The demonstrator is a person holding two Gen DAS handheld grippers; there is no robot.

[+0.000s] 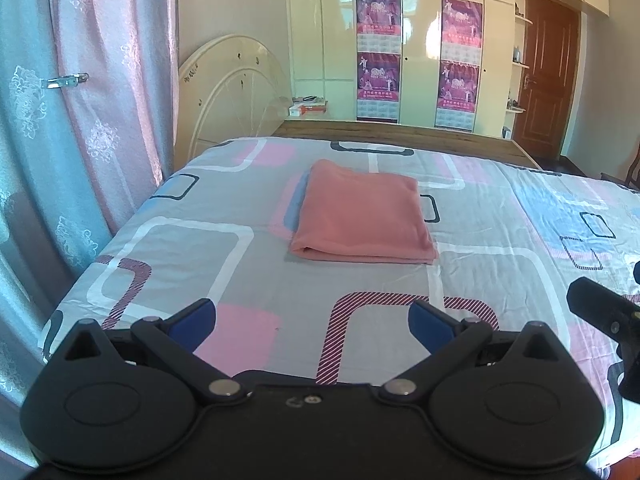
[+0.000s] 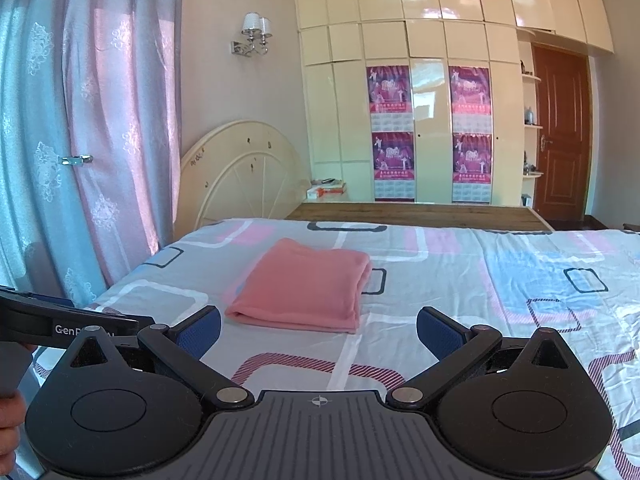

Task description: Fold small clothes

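Note:
A pink cloth (image 1: pixel 362 216) lies folded into a flat rectangle on the patterned bed sheet (image 1: pixel 200 208); it also shows in the right wrist view (image 2: pixel 304 286). My left gripper (image 1: pixel 312 322) is open and empty, held above the sheet well short of the cloth. My right gripper (image 2: pixel 319 330) is open and empty, close in front of the cloth's near edge. Part of the right gripper shows at the right edge of the left wrist view (image 1: pixel 612 320), and the left gripper's body shows at the left of the right wrist view (image 2: pixel 60 326).
Curtains (image 1: pixel 60 140) hang along the bed's left side. A cream headboard (image 1: pixel 232 92), a wardrobe with posters (image 1: pixel 400 48) and a brown door (image 1: pixel 548 80) stand beyond the bed. A wooden footboard edge (image 2: pixel 416 212) runs behind the sheet.

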